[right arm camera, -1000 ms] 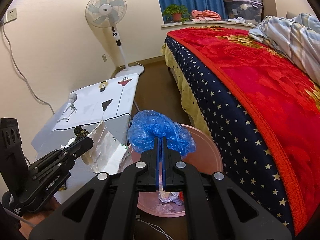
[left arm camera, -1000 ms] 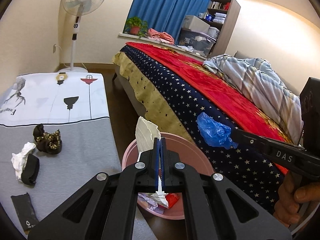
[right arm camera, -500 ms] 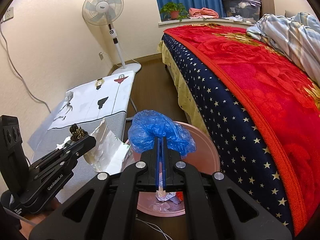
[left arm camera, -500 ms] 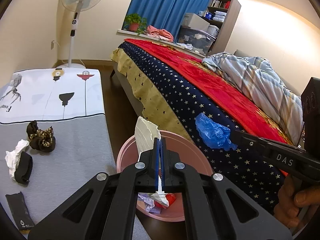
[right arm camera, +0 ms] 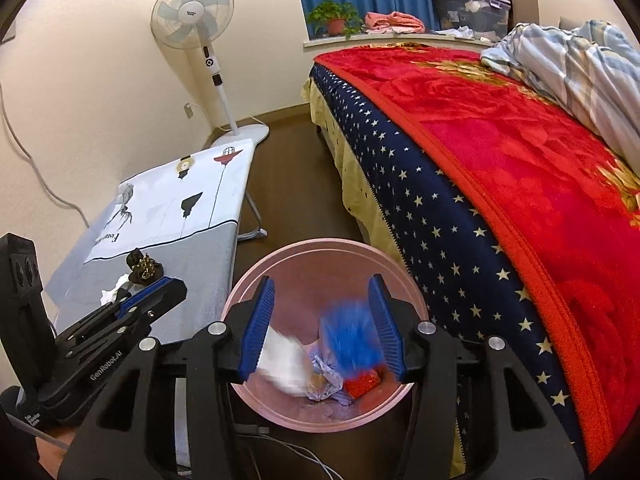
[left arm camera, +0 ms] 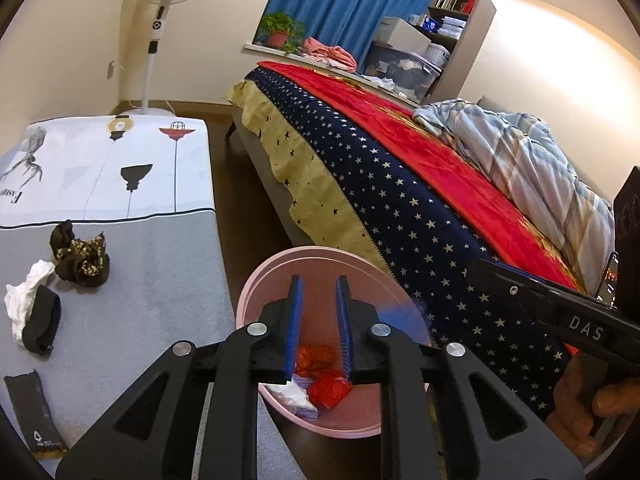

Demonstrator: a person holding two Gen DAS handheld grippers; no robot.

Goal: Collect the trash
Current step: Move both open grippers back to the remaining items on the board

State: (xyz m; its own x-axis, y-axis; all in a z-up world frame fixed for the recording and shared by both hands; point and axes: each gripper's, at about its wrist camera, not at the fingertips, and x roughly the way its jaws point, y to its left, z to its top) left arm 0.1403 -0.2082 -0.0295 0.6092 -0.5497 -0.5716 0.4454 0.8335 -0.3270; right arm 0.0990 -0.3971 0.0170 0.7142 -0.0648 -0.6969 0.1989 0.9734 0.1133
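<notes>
Both grippers hang over a pink bin (left arm camera: 280, 264) on the floor between the table and the bed. My left gripper (left arm camera: 318, 292) has its jaws opening a little, with nothing between them. My right gripper (right arm camera: 322, 292) is opening wider, and its pads touch nothing. A blue plastic bag (right arm camera: 352, 340) falls blurred inside the bin (right arm camera: 320, 242), below the right jaws. A white crumpled paper (right arm camera: 280, 360) drops beside it. Red wrappers (left arm camera: 328, 390) and other scraps lie at the bottom. The left gripper (right arm camera: 160, 292) shows at the bin's left side.
On the grey table (left arm camera: 160, 280) lie a white tissue (left arm camera: 28, 292), a black band (left arm camera: 40, 324), a black and gold bundle (left arm camera: 80, 258) and a black packet (left arm camera: 34, 416). The bed (right arm camera: 500, 160) runs along the right. A standing fan (right arm camera: 192, 16) is by the wall.
Both grippers went from shut to open. The white paper left the left jaws and the blue bag left the right jaws; both now fall into the pink bin.
</notes>
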